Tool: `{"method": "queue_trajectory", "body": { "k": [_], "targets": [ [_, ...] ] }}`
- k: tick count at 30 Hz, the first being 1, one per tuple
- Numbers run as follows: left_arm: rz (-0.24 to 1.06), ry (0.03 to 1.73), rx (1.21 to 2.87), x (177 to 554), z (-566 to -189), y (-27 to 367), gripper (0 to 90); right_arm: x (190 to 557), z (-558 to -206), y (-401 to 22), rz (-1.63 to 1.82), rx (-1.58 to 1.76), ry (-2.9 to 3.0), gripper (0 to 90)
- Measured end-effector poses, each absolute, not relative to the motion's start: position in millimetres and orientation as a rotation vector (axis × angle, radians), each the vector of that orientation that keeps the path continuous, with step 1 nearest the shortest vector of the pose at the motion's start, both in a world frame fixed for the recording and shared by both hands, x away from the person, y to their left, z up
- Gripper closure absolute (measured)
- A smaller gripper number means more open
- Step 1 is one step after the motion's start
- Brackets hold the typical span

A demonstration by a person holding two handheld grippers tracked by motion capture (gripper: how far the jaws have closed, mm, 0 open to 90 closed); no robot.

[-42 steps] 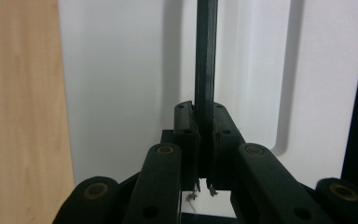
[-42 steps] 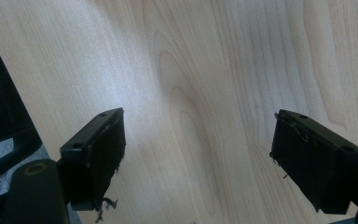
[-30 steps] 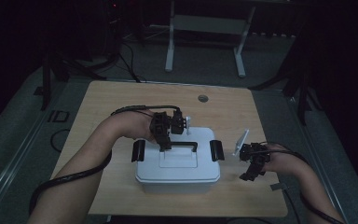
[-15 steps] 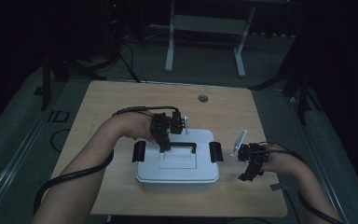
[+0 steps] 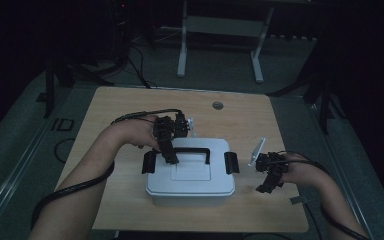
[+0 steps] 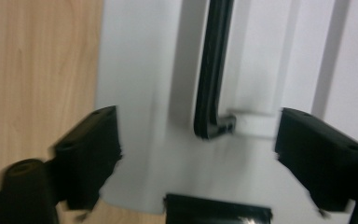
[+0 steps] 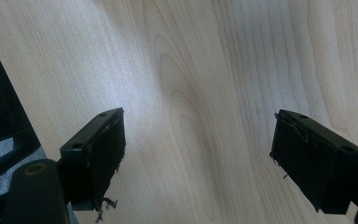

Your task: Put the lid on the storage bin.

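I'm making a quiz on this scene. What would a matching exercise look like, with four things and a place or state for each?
Things:
1. box
2. handle
3. left gripper
4. right gripper

Places or states:
A. black, lying flat on the lid
B. open over bare table wood, right of the box
C. white, lid on, mid-table
D. jaws just opened, over the lid by the handle's end, nothing between them

Pairs: 1-C, 2-A, 3-D, 4-B
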State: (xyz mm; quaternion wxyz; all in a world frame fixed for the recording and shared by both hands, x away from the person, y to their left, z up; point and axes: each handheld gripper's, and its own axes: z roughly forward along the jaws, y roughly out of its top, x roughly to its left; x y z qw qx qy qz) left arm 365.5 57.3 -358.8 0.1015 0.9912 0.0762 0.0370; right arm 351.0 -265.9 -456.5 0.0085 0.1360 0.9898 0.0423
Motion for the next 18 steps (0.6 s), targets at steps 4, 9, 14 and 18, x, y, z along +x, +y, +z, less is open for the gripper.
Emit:
{"method": "queue_trajectory", "body": {
  "k": [4,9,14,18],
  "targets": [
    [0.051,0.25,2.912,363,-365,67,2.4,351,-454,-266,0.138,0.428,3.084,17.1],
    [0.04,0.288,2.834,362,-367,88,2.3,351,-454,-267,0.148,0.43,3.08,17.1],
    [0.065,0.341,2.829,360,-370,109,2.3,351,-455,-267,0.148,0.431,3.075,17.1],
    [0.085,0.359,2.808,356,-372,128,2.3,350,-455,-265,0.16,0.427,3.07,17.1]
  ]
}}
